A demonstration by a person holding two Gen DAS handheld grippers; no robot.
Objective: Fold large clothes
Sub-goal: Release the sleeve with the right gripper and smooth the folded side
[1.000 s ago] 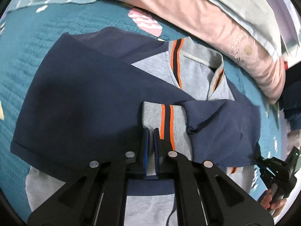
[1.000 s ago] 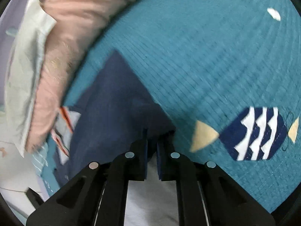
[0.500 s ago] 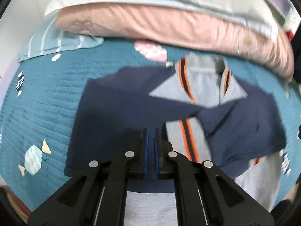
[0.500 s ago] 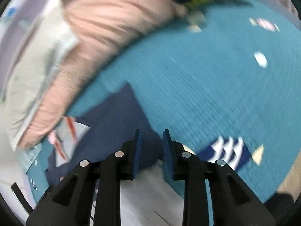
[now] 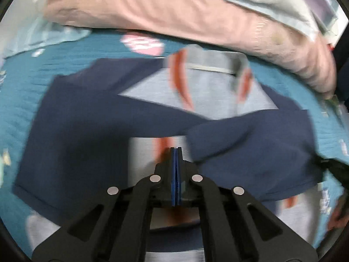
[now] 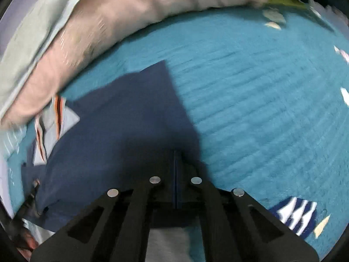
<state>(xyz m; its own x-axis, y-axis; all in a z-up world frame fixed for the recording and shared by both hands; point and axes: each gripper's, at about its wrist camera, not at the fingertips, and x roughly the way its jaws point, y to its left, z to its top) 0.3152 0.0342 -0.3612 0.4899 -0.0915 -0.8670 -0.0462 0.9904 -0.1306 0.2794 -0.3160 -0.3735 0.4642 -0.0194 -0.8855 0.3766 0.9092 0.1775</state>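
A navy and grey jacket with orange stripes lies flat on the teal bedspread, both sleeves folded across its front. The striped grey cuff lies just beyond my left gripper. That gripper's jaws are closing; the blue pads meet with no cloth between them. In the right wrist view the jacket's navy right side runs under my right gripper. Its jaws are closing too, pads together and holding nothing. The grey collar faces the pillows. Both views are blurred.
A long pink pillow and a pale one behind it border the far side of the jacket. A hand shows at the right edge of the left wrist view. Bare teal bedspread stretches right of the jacket, printed with a navy striped fish.
The left gripper let go of the grey cuff and drew back above it. The right jaws opened, released the navy cloth, and came together again. Both views pulled back and rolled.
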